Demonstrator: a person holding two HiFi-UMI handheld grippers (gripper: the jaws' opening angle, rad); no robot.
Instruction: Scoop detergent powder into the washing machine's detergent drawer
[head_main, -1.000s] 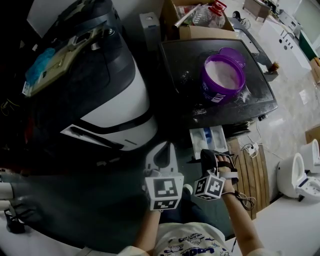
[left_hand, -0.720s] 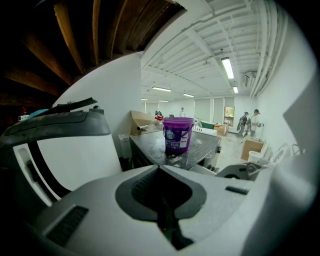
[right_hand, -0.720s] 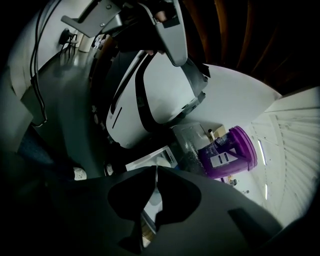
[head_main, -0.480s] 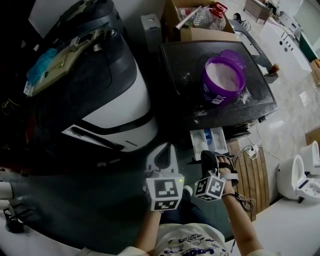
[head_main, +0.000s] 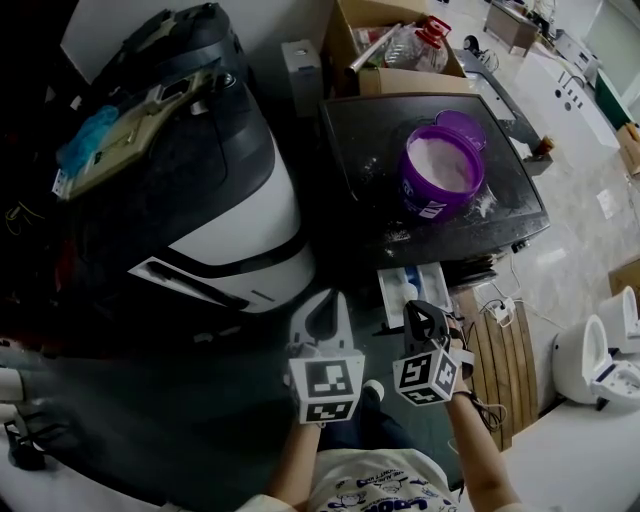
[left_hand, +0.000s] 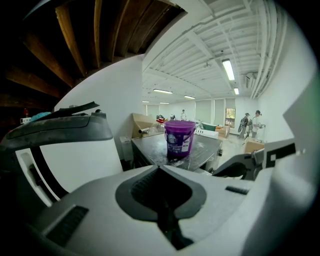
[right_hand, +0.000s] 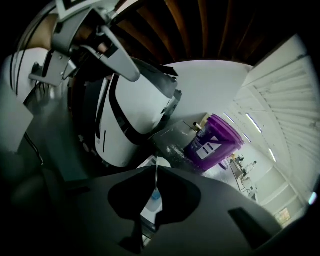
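The open detergent drawer (head_main: 415, 283) juts from the washer's front just ahead of the right gripper (head_main: 425, 322), with nothing between them. Above it, the dark washer top (head_main: 365, 150) lies bare on its left and near side — the open purple bucket (head_main: 440, 170) takes the right. A bulky white-and-black machine (head_main: 240, 225) crowds the left flank, and a cardboard box (head_main: 400, 72) blocks the back edge.

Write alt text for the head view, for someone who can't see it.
Seen from above, a person holds the left gripper and the right gripper, both shut and empty, near an open detergent drawer. Beyond it, an open purple tub of white powder stands on the dark washing machine.
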